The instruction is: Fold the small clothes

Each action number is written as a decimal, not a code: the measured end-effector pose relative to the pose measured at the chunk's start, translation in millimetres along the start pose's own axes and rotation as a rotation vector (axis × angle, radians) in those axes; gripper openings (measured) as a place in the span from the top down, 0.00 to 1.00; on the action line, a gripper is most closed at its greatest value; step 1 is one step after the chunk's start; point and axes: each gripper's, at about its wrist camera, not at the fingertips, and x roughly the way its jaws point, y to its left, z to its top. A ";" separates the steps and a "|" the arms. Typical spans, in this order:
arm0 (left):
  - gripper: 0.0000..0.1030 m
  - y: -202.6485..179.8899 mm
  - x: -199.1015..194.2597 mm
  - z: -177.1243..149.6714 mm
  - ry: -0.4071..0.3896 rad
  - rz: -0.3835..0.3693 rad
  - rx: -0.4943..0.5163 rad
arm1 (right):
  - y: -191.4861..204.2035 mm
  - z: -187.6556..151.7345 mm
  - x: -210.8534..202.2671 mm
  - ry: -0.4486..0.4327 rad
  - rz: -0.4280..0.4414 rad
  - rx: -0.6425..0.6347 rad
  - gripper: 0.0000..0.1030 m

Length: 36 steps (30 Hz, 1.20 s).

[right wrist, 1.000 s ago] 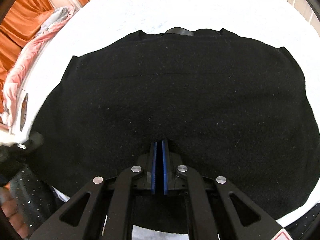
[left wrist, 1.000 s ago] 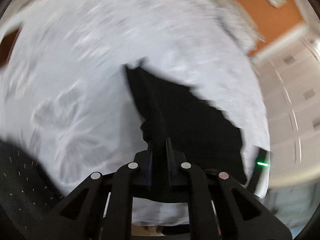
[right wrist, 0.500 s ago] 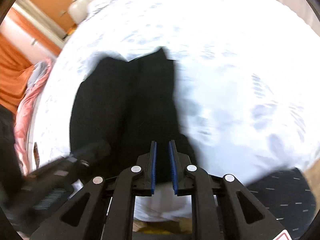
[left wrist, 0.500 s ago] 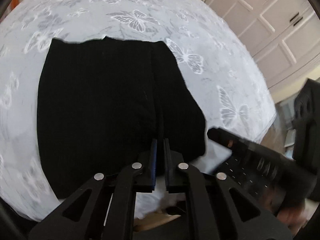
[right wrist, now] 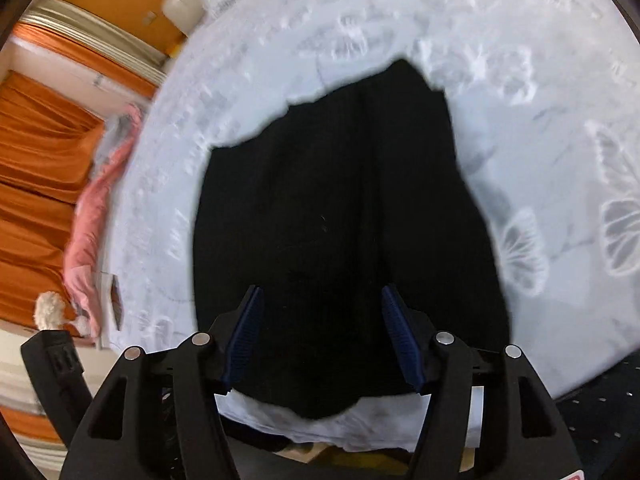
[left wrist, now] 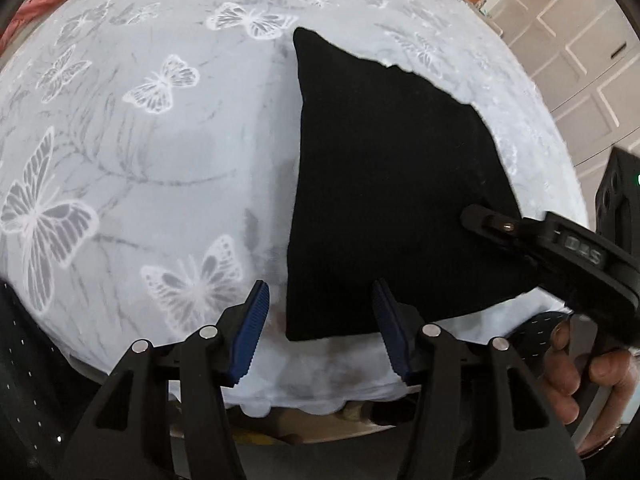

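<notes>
A black garment (left wrist: 384, 184) lies folded flat on the white butterfly-print bed sheet (left wrist: 152, 168), close to the bed's near edge. My left gripper (left wrist: 322, 332) hovers over its near left corner. The jaws are opening, the blue pads (left wrist: 252, 328) stand apart, and neither presses on the cloth. In the right wrist view the same garment (right wrist: 340, 220) fills the middle. My right gripper (right wrist: 322, 336) hangs over its near edge with jaws opening and pads clear of it. In the left wrist view the right gripper (left wrist: 476, 218) reaches over the garment's right corner, held by a hand (left wrist: 580, 372).
A pink cloth (right wrist: 92, 216) lies at the bed's left side by orange curtains (right wrist: 36, 160). White cupboard doors (left wrist: 580, 60) stand beyond the bed on the right. The bed's near edge (left wrist: 320, 396) runs just under both grippers. Dark dotted fabric (left wrist: 24, 360) shows at the lower left.
Both grippers were shut on the black garment and carried it across the bed. Both have since opened, and the garment now lies released in a narrower folded shape.
</notes>
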 end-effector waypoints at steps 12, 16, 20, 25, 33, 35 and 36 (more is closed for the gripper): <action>0.52 -33.0 17.5 8.8 0.034 0.032 0.074 | -23.3 11.6 -11.2 -0.037 -0.226 -0.146 0.88; 0.52 -35.3 28.4 10.1 0.048 0.092 0.090 | -13.7 12.5 -47.9 -0.125 -0.102 -0.116 0.88; 0.51 -37.3 41.3 15.9 0.067 0.108 0.076 | -29.9 12.4 -8.5 -0.025 -0.193 -0.100 0.88; 0.51 -53.2 42.0 18.8 0.041 0.162 0.145 | -23.5 8.6 -38.6 -0.084 -0.115 -0.063 0.78; 0.51 -50.7 30.5 -1.6 0.042 0.166 0.141 | -24.6 -14.8 -26.5 -0.028 -0.118 -0.027 0.56; 0.51 -47.1 25.5 -5.9 0.049 0.165 0.133 | -13.0 -13.1 -29.1 -0.037 -0.105 -0.056 0.80; 0.51 -46.4 24.1 -6.3 0.050 0.167 0.134 | -5.2 -10.6 -38.1 -0.057 -0.084 -0.078 0.87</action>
